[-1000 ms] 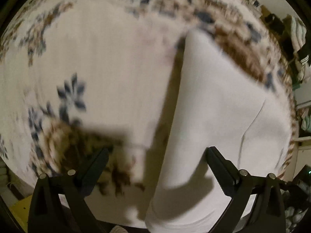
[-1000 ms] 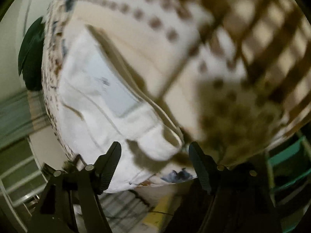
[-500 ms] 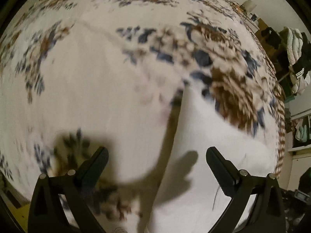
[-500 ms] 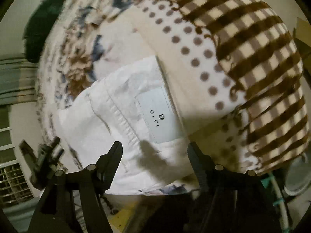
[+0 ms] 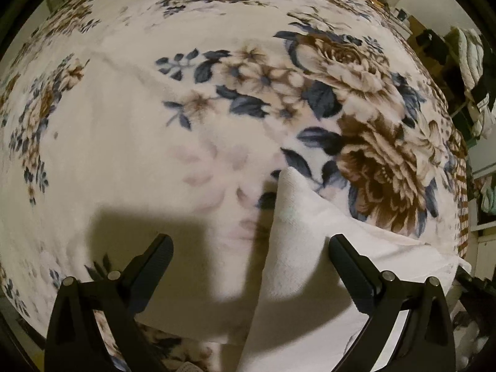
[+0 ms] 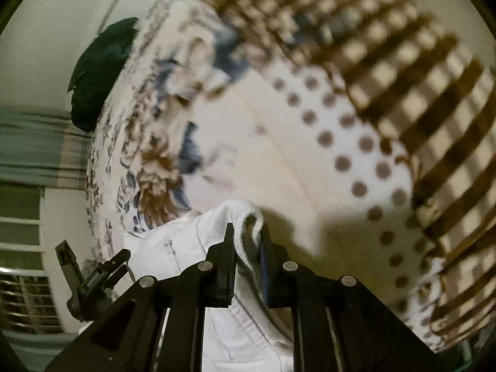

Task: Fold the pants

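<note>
With the right hand-held gripper [image 6: 246, 238] closing on the white pants [image 6: 192, 248] waistband fold, the left hand-held gripper [image 5: 249, 248], wide and empty, should pinch the edge near the floral blanket [image 5: 155, 142] middle.

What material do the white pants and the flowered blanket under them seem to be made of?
Pants: probably woven cotton, matte; the stitched seams and a thick rolled edge suggest this. Blanket: probably plush fleece; its surface looks fuzzy and soft, with a printed flower pattern.

pants: 1 white pair [image 5: 297, 248] | blankets: 1 floral [image 5: 155, 124] | grippers: 2, left gripper [image 5: 248, 260], right gripper [image 6: 246, 238] | dark green cushions: 1, far left [image 6: 96, 71]
</note>
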